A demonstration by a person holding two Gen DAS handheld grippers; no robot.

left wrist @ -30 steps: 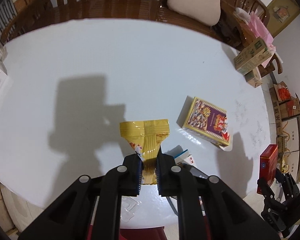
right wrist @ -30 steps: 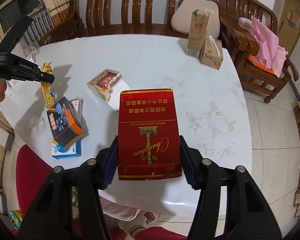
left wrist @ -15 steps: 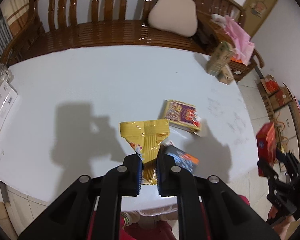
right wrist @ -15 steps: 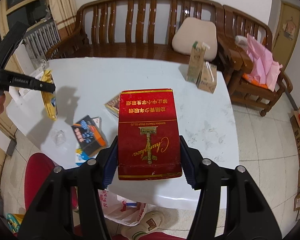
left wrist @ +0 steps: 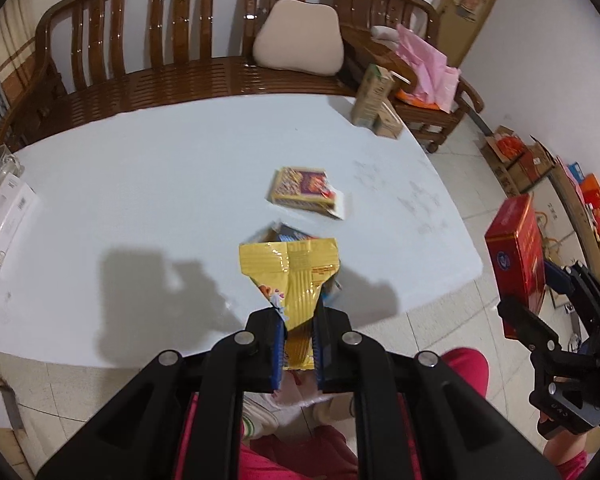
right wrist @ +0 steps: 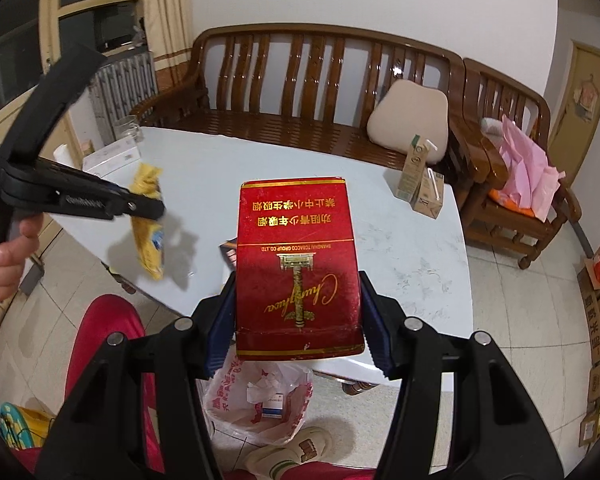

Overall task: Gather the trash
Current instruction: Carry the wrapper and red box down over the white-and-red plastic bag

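Observation:
My left gripper [left wrist: 298, 350] is shut on a yellow snack wrapper [left wrist: 296, 280], held in the air over the table's near edge; it also shows in the right wrist view [right wrist: 148, 224]. My right gripper [right wrist: 298, 320] is shut on a red carton [right wrist: 296, 264], also seen in the left wrist view [left wrist: 518, 272], held off the table's front right. A white plastic trash bag [right wrist: 260, 396] with trash in it lies open on the floor below the carton. A yellow-purple box [left wrist: 306, 192] and a partly hidden dark packet [left wrist: 292, 236] lie on the white table [left wrist: 160, 184].
Two drink cartons [right wrist: 420, 180] stand at the table's far right corner. A white box [left wrist: 8, 216] and a glass jar [right wrist: 126, 132] sit at its left. A wooden bench [right wrist: 300, 92] stands behind. Cardboard boxes [left wrist: 540, 164] line the right wall. The person's red-trousered legs [right wrist: 104, 344] are below.
Both grippers have pulled back and up from the table with their loads. The table looks farther away, and the trash bag on the floor has come into view under the red carton.

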